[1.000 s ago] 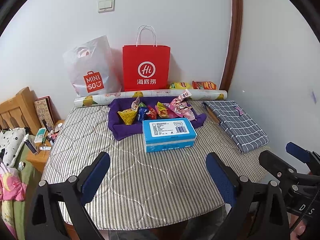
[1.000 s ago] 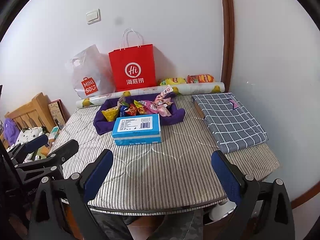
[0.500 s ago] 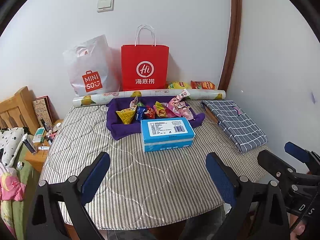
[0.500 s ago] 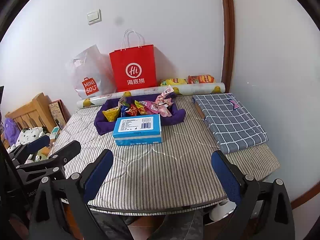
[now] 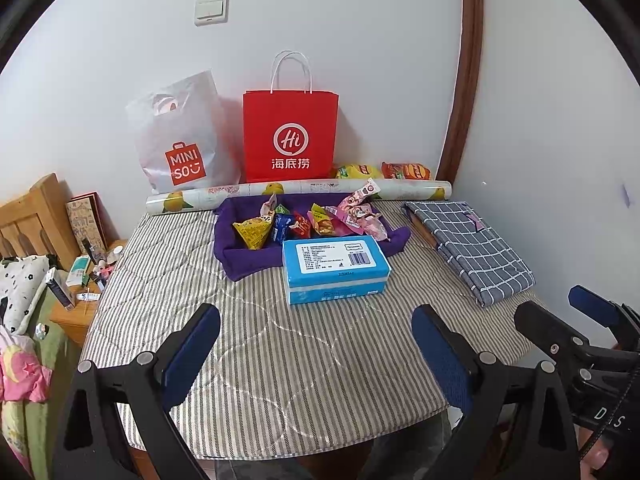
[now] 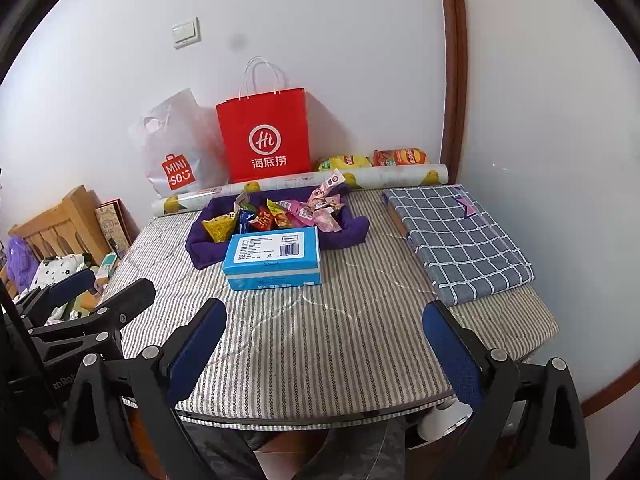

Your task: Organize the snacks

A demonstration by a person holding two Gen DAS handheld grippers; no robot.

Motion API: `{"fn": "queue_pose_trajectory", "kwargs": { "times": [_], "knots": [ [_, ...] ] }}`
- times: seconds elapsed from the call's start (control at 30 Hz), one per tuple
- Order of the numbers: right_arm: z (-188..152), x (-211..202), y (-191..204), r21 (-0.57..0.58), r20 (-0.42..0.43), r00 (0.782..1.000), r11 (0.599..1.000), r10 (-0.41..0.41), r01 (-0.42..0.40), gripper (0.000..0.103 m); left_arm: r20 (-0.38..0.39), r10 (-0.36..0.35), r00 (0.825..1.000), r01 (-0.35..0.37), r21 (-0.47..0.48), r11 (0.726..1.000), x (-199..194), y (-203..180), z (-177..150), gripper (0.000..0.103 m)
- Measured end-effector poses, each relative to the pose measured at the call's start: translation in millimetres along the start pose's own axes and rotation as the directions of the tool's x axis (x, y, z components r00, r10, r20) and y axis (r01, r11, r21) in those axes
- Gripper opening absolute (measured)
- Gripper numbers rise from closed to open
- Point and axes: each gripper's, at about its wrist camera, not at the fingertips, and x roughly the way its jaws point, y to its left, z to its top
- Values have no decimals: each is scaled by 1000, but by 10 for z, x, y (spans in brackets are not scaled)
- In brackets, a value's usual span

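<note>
Several small snack packets [image 5: 316,224] [image 6: 280,214] lie piled in a purple cloth basket [image 5: 240,256] [image 6: 200,248] at the back middle of the striped table [image 5: 280,360] [image 6: 340,340]. A blue tissue box [image 5: 335,264] [image 6: 274,258] stands just in front of the basket. Two chip bags [image 5: 384,171] [image 6: 372,159] lie by the wall behind a patterned roll [image 5: 300,192] [image 6: 304,182]. My left gripper [image 5: 316,344] is open and empty over the near table edge. My right gripper [image 6: 326,340] is open and empty beside it; it also shows in the left wrist view [image 5: 560,320].
A red paper bag [image 5: 290,136] [image 6: 266,136] and a white Miniso bag [image 5: 180,140] [image 6: 176,148] stand against the back wall. A folded checked cloth [image 5: 472,248] [image 6: 456,240] lies at the table's right. A wooden bed and cluttered nightstand [image 5: 80,280] are on the left.
Both views have shifted very slightly; the table and objects sit a little differently in frame. Both grippers stay open and empty. No object has moved.
</note>
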Motion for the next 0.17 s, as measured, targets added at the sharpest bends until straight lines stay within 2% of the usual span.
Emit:
{"fn": "queue_pose_trajectory", "kwargs": {
  "times": [0.17],
  "knots": [
    [-2,0,-1,1,0,1000,1000,-1,1,98,5,3,1000,-3,-2,1000,-6,5,-5,97]
  ]
}}
